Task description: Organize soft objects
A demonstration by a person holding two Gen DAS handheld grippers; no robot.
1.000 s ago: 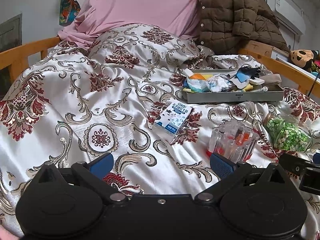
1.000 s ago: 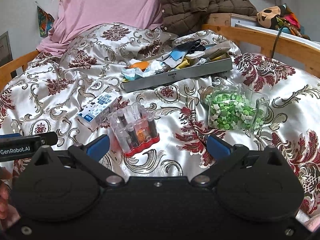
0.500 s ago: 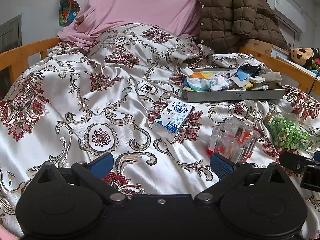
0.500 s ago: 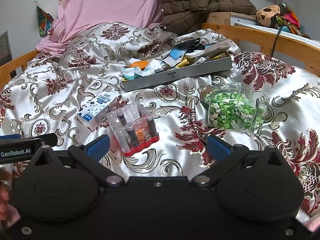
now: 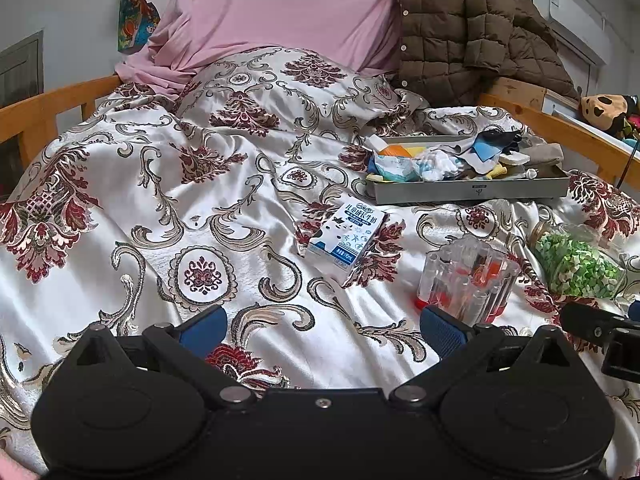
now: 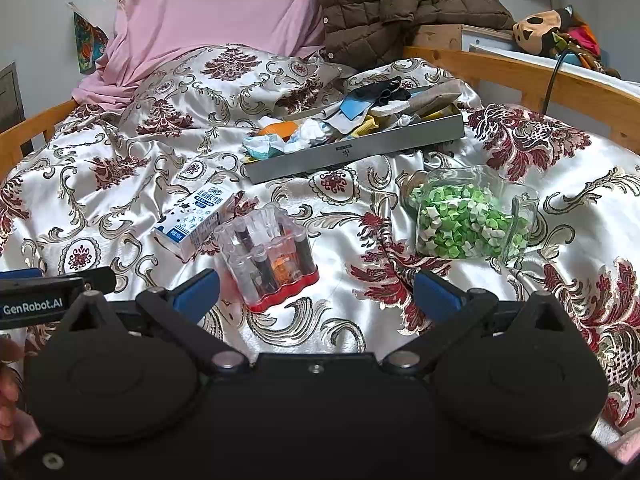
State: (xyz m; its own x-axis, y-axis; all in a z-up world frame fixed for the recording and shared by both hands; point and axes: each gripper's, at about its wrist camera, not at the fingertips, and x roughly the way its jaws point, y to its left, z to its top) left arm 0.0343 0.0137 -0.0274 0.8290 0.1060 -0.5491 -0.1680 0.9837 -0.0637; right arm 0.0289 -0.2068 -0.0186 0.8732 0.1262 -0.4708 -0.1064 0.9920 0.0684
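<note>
A grey tray (image 5: 468,194) is sitting on the patterned quilt (image 5: 200,184), and everything else is lying around it. The soft things (image 5: 436,162) are piling up inside the tray: crumpled white and pale-blue tissue at its left end, an orange piece behind that, blue and black scraps in the middle, yellow bits near the front wall, and a beige cloth at its right end. From the right wrist view the same heap (image 6: 320,134) is spilling slightly over the tray (image 6: 360,150) rim.

Just in front of the tray's left end a milk carton (image 5: 346,236) is lying on its side. In front of the tray's middle a clear case (image 5: 466,278) with a red base is standing, tubes inside it. In front of the tray's right end a clear jar (image 6: 468,216) of green and white paper stars is lying tipped over. Behind the tray a pink sheet (image 5: 288,12) and a brown quilted jacket (image 5: 472,32) are leaning.

The left gripper (image 5: 320,326) is hovering low over the quilt, well short of the tray, its blue fingers spread wide with nothing between them. The right gripper (image 6: 316,294) is also spread wide and empty, with the case just ahead of its left finger.
</note>
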